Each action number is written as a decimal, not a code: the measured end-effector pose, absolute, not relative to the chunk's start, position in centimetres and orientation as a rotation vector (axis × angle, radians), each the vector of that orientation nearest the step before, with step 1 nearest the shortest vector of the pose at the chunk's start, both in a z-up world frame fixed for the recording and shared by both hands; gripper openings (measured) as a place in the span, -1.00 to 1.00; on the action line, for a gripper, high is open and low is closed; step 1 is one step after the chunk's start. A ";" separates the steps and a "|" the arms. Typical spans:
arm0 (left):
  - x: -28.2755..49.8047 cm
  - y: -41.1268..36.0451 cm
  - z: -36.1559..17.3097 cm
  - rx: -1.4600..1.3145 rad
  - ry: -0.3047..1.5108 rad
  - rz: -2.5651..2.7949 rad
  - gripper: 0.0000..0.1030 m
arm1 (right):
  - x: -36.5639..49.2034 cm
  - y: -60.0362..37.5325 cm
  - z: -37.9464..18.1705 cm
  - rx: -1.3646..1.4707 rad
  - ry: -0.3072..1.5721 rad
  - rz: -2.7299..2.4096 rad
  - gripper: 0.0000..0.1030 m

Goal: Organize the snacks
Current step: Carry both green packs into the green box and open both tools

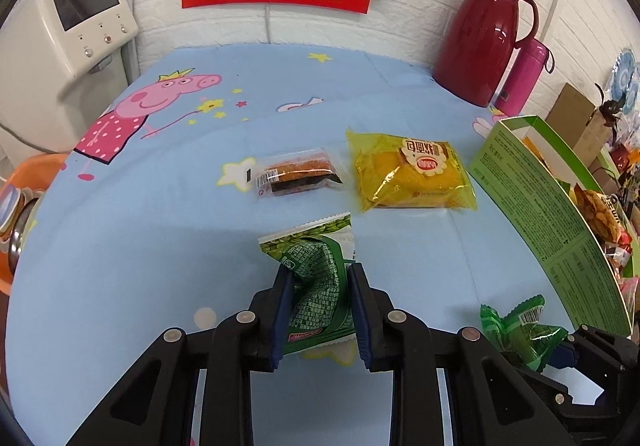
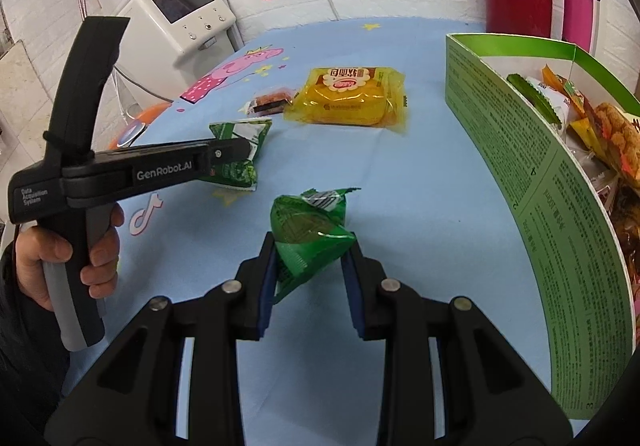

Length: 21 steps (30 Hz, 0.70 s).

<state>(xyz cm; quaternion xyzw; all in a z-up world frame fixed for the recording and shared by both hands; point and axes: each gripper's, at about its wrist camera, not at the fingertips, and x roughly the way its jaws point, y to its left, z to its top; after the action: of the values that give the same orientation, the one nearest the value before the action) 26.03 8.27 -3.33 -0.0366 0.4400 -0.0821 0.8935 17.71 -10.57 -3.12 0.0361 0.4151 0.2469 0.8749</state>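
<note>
Green snack packets (image 1: pixel 316 282) in both level jaws

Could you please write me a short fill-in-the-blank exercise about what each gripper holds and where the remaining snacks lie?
1. The left gripper is shut on a ____ and white packet.
2. The right gripper grips a clear green packet beside the green ____ of snacks.
3. The ____ bread packet lies on the blue cloth, beside the brown cake.

Missing words: green; box; yellow
</note>
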 end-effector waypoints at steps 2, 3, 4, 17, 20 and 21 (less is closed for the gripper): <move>25.5 8.0 -3.3 -0.074 0.915 -0.177 -0.47 | 17.5 -10.6 -2.9 0.079 0.861 0.521 -0.36; 25.2 7.8 -3.2 -0.073 0.916 -0.181 -0.47 | 17.4 -10.7 -2.8 0.081 0.857 0.524 -0.36; 24.8 7.6 -3.1 -0.070 0.916 -0.186 -0.47 | 17.3 -10.8 -2.7 0.082 0.854 0.526 -0.36; 23.3 5.9 -4.0 0.010 0.950 -0.148 -0.11 | 15.7 -12.9 -1.8 0.132 0.814 0.529 -0.36; 23.2 6.1 -4.4 -0.007 0.955 -0.147 -0.18 | 15.6 -13.4 -1.6 0.147 0.806 0.532 -0.36; 23.2 6.2 -4.4 -0.012 0.958 -0.145 -0.25 | 15.6 -13.5 -1.6 0.153 0.806 0.532 -0.36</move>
<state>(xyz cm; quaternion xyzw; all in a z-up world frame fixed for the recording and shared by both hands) 23.17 6.15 -4.37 -0.0057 0.4606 -0.0695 0.8849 15.62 -13.47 -1.59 0.0733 0.3870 0.2557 0.8829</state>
